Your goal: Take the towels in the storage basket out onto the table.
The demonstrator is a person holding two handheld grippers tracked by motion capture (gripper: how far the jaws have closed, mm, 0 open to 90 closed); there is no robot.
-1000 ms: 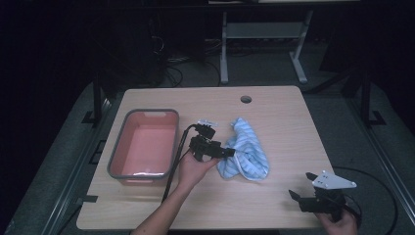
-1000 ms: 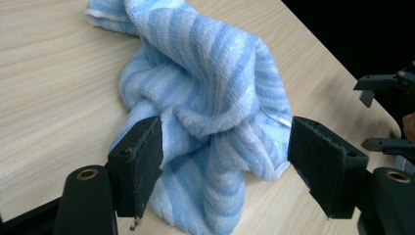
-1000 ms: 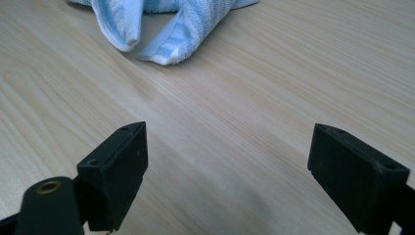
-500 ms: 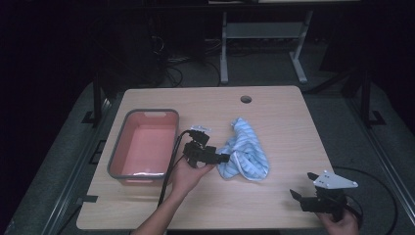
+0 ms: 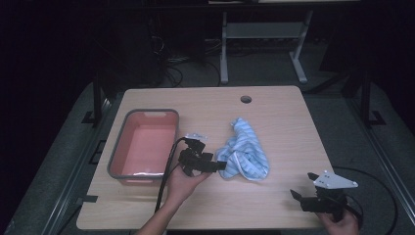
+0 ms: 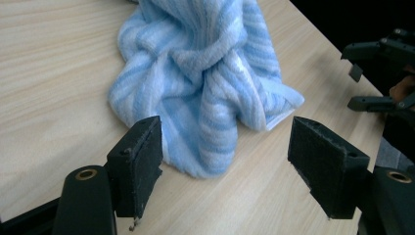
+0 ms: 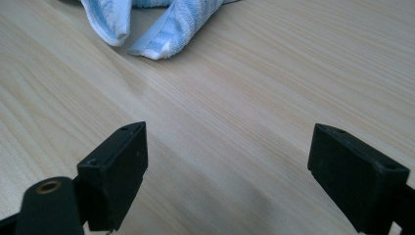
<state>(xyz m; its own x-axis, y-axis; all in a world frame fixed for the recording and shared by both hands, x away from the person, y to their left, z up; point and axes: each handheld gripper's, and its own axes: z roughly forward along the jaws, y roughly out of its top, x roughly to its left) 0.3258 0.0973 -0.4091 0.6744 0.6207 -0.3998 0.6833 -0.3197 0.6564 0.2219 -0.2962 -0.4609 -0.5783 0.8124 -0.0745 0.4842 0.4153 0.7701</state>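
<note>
A crumpled blue-and-white striped towel lies bunched on the desk, near its middle and a little toward the right. The left gripper sits just at the towel's left edge, held low over the wood and aimed at the cloth. In the left gripper view its jaws stand wide apart, with the nearest fold of the towel lying just ahead of the gap and between the lines of the two pads; neither pad presses the cloth, so nothing is held. A black cable trails from this gripper back toward the desk's front edge.

The right gripper hovers near the front right corner of the desk, well apart from the towel. Its jaws are also spread wide, with bare wood between them in the right gripper view, where two loose ends of the towel show farther off at the top. A grey three-cornered plate sits on top of it.

A pink tub with a grey rim stands along the desk's left edge, just beside the left gripper. A round hole is cut in the desk near its far edge.
</note>
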